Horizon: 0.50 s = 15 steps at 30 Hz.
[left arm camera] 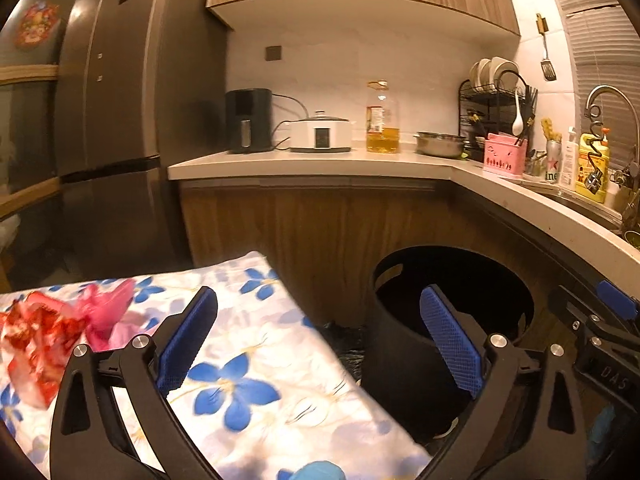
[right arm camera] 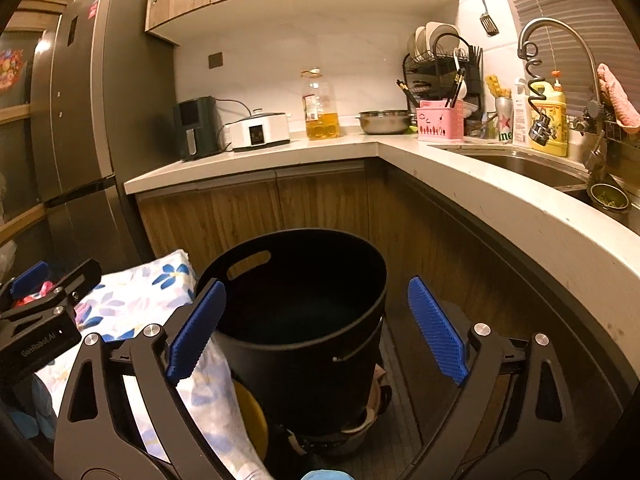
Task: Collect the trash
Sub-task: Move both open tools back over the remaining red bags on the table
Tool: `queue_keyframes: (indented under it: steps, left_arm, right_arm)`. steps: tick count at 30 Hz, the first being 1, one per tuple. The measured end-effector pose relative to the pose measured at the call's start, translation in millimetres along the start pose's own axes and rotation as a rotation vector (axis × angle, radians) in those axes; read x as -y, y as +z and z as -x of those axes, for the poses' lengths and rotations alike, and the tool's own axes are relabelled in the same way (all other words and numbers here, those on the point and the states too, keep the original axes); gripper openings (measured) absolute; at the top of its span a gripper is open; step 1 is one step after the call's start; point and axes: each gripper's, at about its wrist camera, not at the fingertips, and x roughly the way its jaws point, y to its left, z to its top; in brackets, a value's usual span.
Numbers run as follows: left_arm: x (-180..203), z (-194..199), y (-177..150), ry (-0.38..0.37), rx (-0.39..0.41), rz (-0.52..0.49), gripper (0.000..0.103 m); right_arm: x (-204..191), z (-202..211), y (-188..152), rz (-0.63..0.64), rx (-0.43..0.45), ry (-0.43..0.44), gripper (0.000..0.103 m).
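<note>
A black round bin (right arm camera: 300, 312) with handle slots stands on the floor by the wooden cabinets; it also shows in the left wrist view (left arm camera: 452, 300). Crumpled red and pink wrappers (left arm camera: 52, 332) lie on a floral cloth-covered surface (left arm camera: 256, 344) at the left. My left gripper (left arm camera: 320, 324) is open and empty, above the cloth's right edge, beside the bin. My right gripper (right arm camera: 316, 320) is open and empty, held over the bin's mouth. The left gripper also shows at the left edge of the right wrist view (right arm camera: 44, 304).
A dark fridge (left arm camera: 116, 120) stands at the left. The L-shaped counter (right arm camera: 460, 176) holds an air fryer (right arm camera: 196, 128), a cooker, an oil bottle (right arm camera: 320, 104), a steel bowl, a dish rack and a sink with faucet (right arm camera: 556, 64). Items lie on the floor under the bin.
</note>
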Motion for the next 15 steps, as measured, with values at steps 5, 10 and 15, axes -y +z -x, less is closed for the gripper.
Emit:
queue_keyframes:
  steps: [5,10,15]
  left_arm:
    - [-21.1,19.2,-13.2,0.052,-0.01,0.008,0.097]
    - [-51.4,41.1,-27.3,0.124,-0.005,0.051,0.097]
    - [-83.2,59.7,-39.9,0.197,-0.007,0.084,0.097]
  right_arm:
    - [-11.5,19.9,-11.5,0.006,0.005,-0.003,0.091]
    - [-30.4,34.7,-22.0,0.005,0.004,0.023,0.091]
    - [-51.9,46.5,-30.4,0.006,0.016,0.049,0.091]
